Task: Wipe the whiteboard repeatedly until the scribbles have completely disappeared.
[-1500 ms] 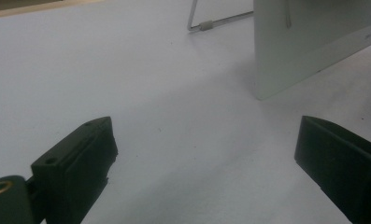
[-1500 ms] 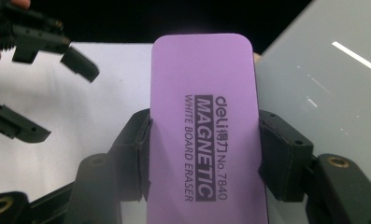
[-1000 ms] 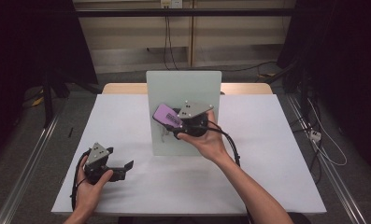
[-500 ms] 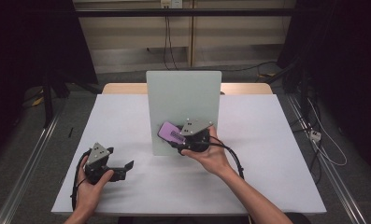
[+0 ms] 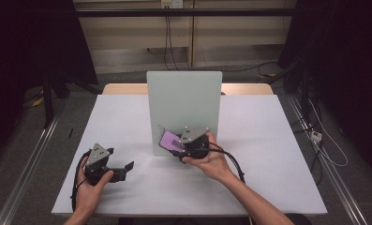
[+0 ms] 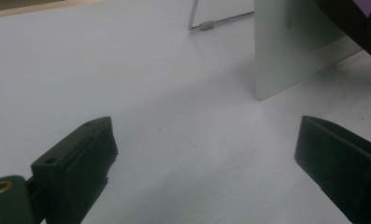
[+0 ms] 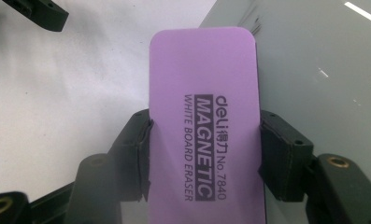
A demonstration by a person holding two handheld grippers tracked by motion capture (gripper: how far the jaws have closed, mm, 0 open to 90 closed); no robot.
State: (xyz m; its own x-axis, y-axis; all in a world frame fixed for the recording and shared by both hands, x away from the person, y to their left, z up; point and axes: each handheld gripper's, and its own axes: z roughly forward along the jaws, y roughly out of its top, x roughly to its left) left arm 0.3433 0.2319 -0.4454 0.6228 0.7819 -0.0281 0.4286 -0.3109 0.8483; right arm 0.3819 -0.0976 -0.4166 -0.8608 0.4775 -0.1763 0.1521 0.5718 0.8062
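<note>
light: bright table (image 5: 268, 140), dark surroundings | shadows: soft | blur: near jaws, gripper views

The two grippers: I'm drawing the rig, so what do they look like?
Both the left gripper and the right gripper are black, each with a grey three-cornered plate on top, blocky black jaws and a trailing black cable. The forearms are bare, with no sleeves showing.

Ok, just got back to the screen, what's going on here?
A person is working at a white table with a gripper in each hand. The right gripper is shut on a purple whiteboard eraser, held against the lower part of the upright board, near its bottom edge. The left gripper sits open near the table's front left, holding nothing.
</note>
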